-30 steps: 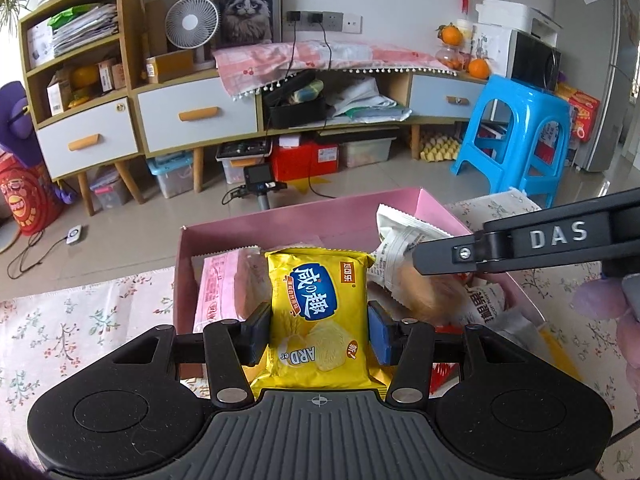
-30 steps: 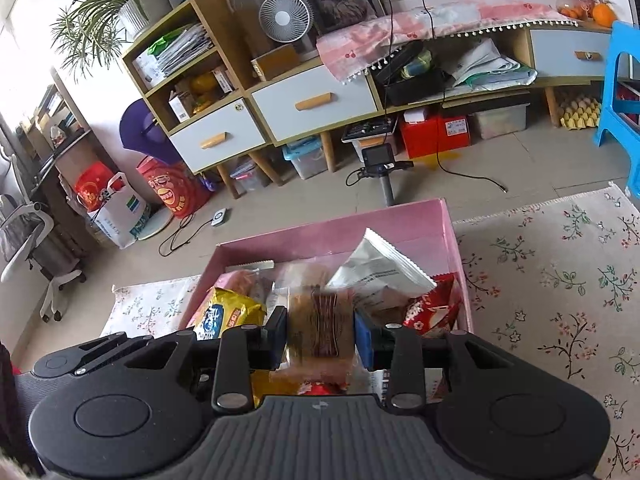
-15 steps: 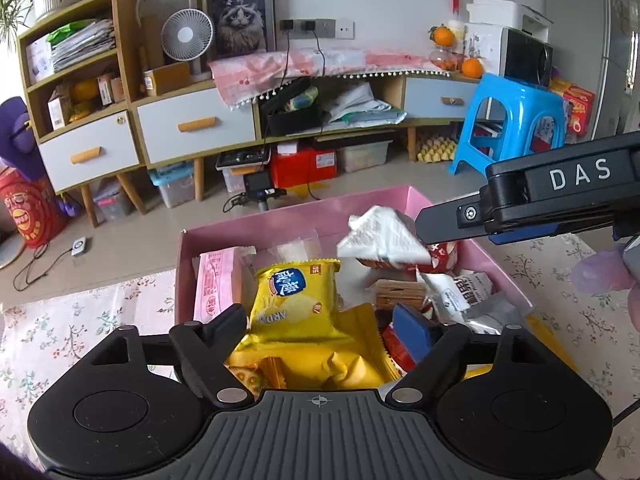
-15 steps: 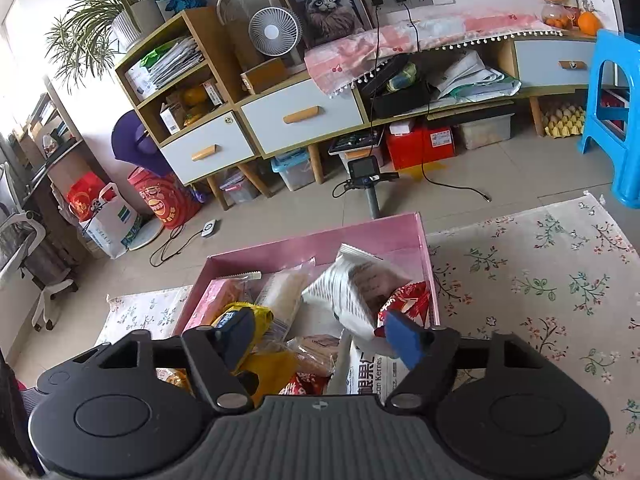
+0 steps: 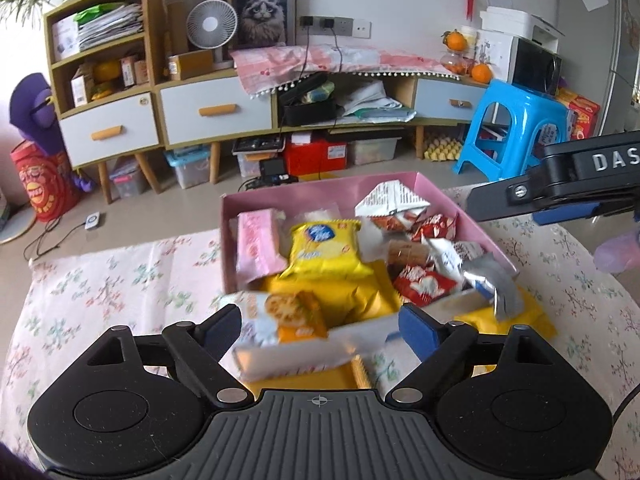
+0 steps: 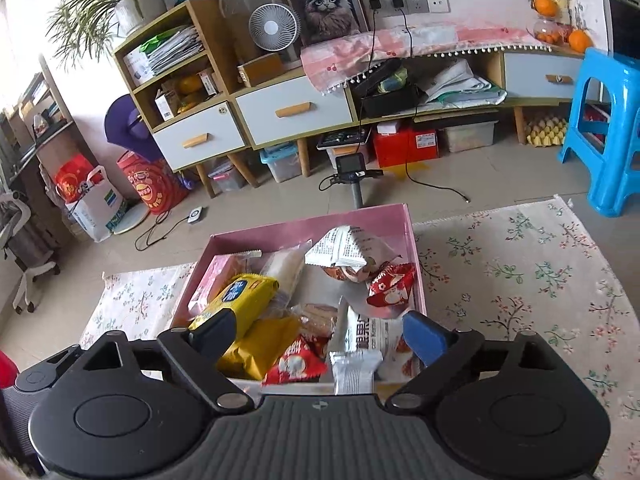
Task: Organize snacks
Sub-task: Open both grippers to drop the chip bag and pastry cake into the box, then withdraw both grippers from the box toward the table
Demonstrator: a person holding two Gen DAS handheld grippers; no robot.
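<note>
A pink box [image 5: 320,190] on the floral cloth holds several snack packs; it also shows in the right wrist view [image 6: 304,226]. A yellow chip pack [image 5: 324,250] lies in it, and shows in the right wrist view [image 6: 240,296]. A brown biscuit pack [image 5: 404,254] lies among red and white wrappers. My left gripper [image 5: 320,328] is open and empty, above the box's near edge. My right gripper [image 6: 316,334] is open and empty over the box's near end. Its side shows at the right of the left wrist view [image 5: 560,184].
An orange-and-white snack box [image 5: 288,332] lies at the near edge of the pink box, between my left fingers. The floral cloth [image 6: 520,264] spreads to the right. A blue stool [image 6: 608,136] and a low cabinet [image 6: 280,112] stand beyond.
Both grippers opened and pulled back. The left let go of the yellow chip pack, the right let go of the brown biscuit pack; both packs now lie in the pink box.
</note>
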